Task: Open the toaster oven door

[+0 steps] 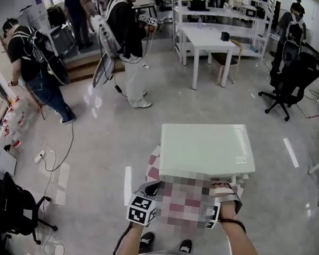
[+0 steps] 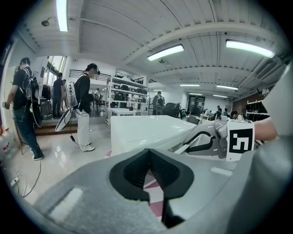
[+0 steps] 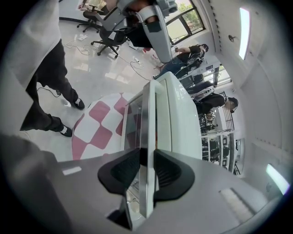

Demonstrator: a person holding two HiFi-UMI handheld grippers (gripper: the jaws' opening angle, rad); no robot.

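Observation:
The white toaster oven (image 1: 206,148) stands just in front of me on a red-and-white checked cloth (image 1: 153,164). In the right gripper view, my right gripper (image 3: 147,167) is shut on the silver door handle (image 3: 147,114). The bar runs between both pads, with the glass door to its left and the oven body (image 3: 178,114) to its right. In the head view that gripper (image 1: 223,198) sits at the oven's near right corner. My left gripper (image 2: 149,176) is shut with nothing in it. It hovers at the oven's near left corner (image 1: 144,201), above the cloth (image 2: 153,189). A blurred patch hides the oven front in the head view.
Beyond the oven is shiny floor. A white table (image 1: 210,40) and shelving stand at the back, with a black office chair (image 1: 286,83) to the right. People with equipment stand at the back left (image 1: 129,31) and far left (image 1: 35,65). Another black chair (image 1: 10,206) is near left.

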